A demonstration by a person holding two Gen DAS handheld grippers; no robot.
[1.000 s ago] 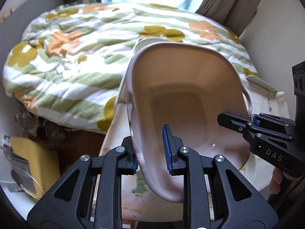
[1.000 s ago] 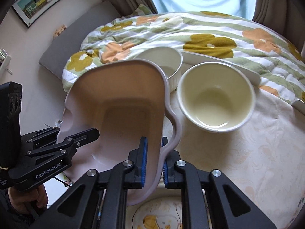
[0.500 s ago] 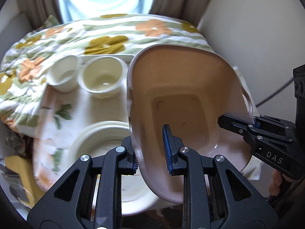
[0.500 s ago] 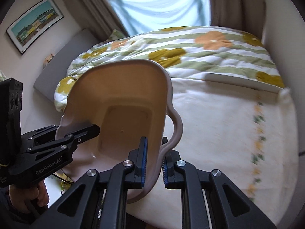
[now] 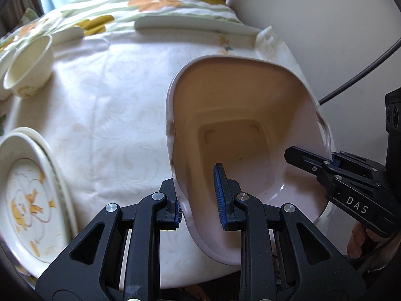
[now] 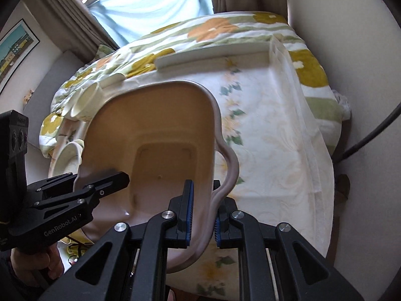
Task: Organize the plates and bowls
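Observation:
A large pale pink basin-shaped dish (image 5: 240,125) with handles is held in the air over the right part of the table by both grippers. My left gripper (image 5: 200,208) is shut on its left rim. My right gripper (image 6: 203,222) is shut on its right rim beside the handle (image 6: 229,168). A cream bowl (image 5: 30,67) stands at the table's far left, also seen in the right wrist view (image 6: 85,102). A stack of cream plates (image 5: 27,200) with an orange pattern lies at the near left.
The table carries a white patterned cloth (image 5: 112,115). A flowered quilt (image 6: 213,32) lies on the bed behind it. A white wall (image 5: 325,25) and a black cable (image 5: 361,75) are close on the right. A long white tray (image 5: 190,23) sits along the far edge.
Both grippers have swung the pink dish to the right across the table. The bowls and plates have slid to the left of the view. The grip on the dish is unchanged.

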